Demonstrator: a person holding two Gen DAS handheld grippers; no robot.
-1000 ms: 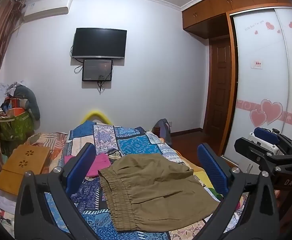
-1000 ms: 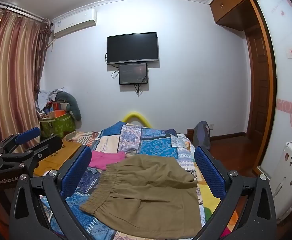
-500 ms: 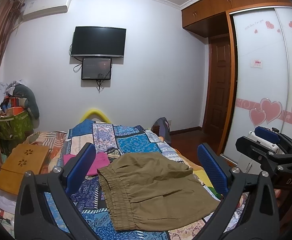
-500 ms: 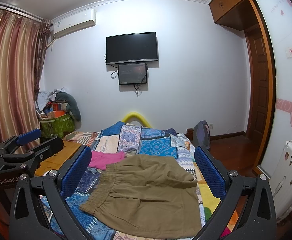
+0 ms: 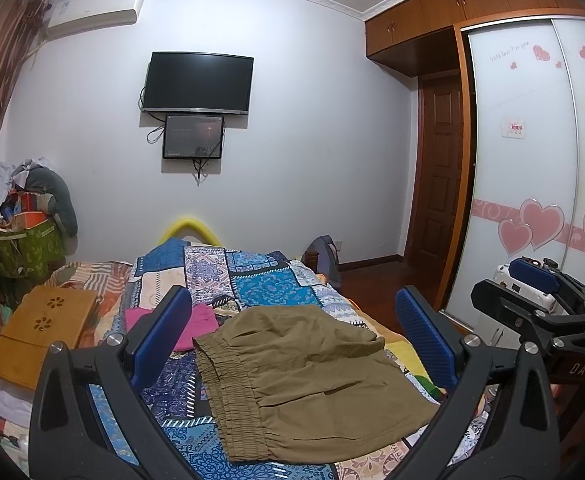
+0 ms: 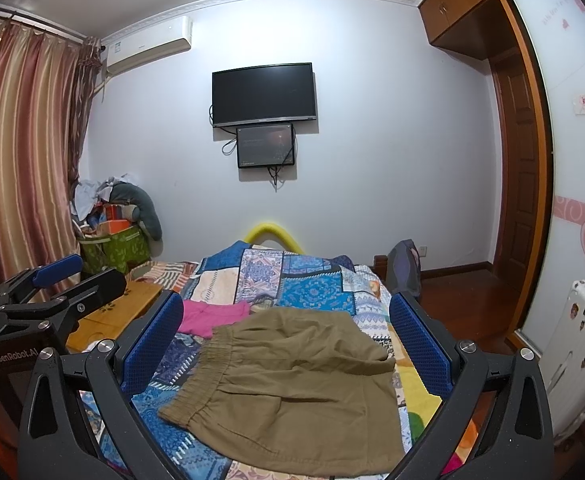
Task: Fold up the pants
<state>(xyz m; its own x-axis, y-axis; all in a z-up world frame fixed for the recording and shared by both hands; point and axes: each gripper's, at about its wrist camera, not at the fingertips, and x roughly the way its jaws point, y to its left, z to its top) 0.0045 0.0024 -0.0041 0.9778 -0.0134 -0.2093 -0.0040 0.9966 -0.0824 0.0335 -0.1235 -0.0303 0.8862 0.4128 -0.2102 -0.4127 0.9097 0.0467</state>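
Observation:
Olive-brown pants (image 5: 308,380) (image 6: 292,384) lie folded on the patchwork bedspread (image 5: 252,280) (image 6: 304,284), the elastic waistband to the left. My left gripper (image 5: 292,328) hovers above and in front of them, open, nothing between its blue pads. My right gripper (image 6: 286,328) is also open and empty, held above the pants. Each gripper shows in the other's view: the right gripper (image 5: 532,284) at the right edge, the left gripper (image 6: 58,276) at the left edge.
A pink garment (image 5: 196,328) (image 6: 216,316) lies beside the pants on the left. A wooden lap tray (image 5: 40,332) sits on bedding at the left. A white suitcase (image 6: 576,360) and sliding wardrobe (image 5: 532,200) stand right. A full green bag (image 6: 112,244) is by the curtain.
Both grippers have drifted only slightly; the pants lie as before and both stay open.

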